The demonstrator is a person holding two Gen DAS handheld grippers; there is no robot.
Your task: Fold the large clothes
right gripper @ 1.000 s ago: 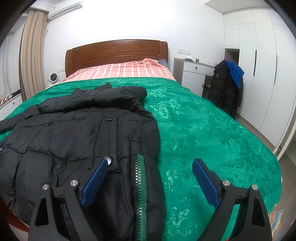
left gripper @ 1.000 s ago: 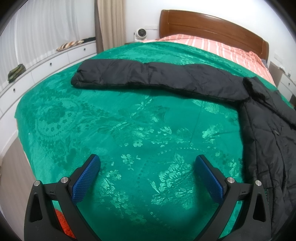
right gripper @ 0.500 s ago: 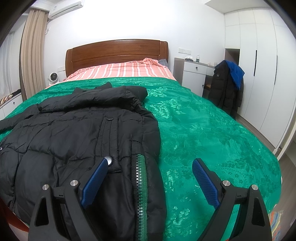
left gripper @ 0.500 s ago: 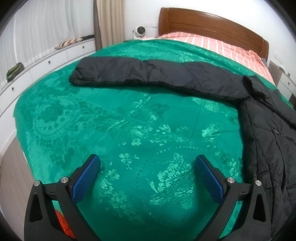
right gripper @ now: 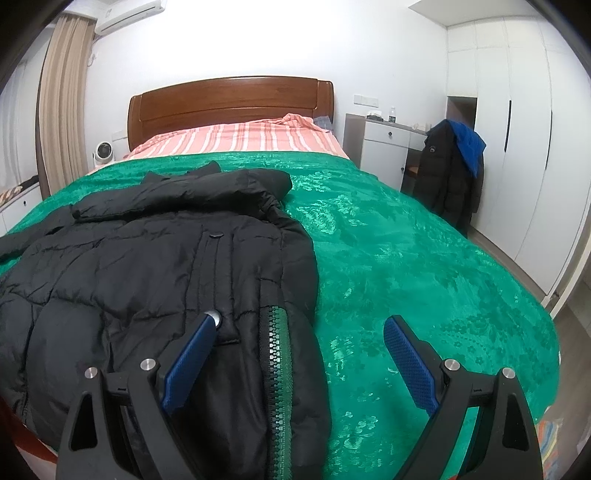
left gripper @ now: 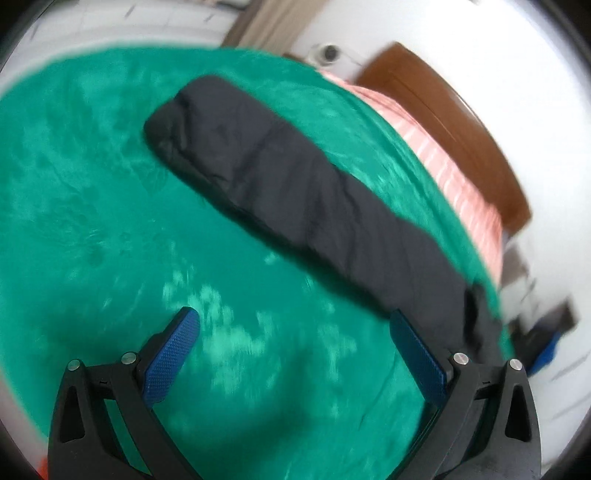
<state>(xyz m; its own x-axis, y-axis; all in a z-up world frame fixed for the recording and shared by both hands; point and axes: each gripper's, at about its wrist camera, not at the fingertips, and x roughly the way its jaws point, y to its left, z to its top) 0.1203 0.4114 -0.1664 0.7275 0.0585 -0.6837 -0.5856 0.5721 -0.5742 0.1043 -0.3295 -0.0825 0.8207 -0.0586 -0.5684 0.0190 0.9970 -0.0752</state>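
We're holding both grippers wide open w/ nothing between the pads. The puffy black quilted coat (right gripper: 147,266) is lying across the lower left of the right-wrist frame on the shiny green floral bedspread (right gripper: 424,277); the right gripper (right gripper: 299,332) is straddling its green zipper. In the blurred left-wrist view, the left gripper (left gripper: 295,325) is hanging over bedspread, coat sleeve (left gripper: 295,195) stretching diagonally thru centre.

1. A wide bed (right gripper: 406,258) under a green patterned spread fills the room, with a pink striped sheet (right gripper: 243,138) at its head
2. Behind it a wooden headboard (right gripper: 229,99) meets a white wall (right gripper: 258,40)
3. Beige curtains (right gripper: 59,103) hang at the left, an air conditioner (right gripper: 129,13) above them
4. White wardrobes (right gripper: 517,129) line the right side
5. A dark coat with a blue hood (right gripper: 450,173) hangs by a white cabinet (right gripper: 384,147)
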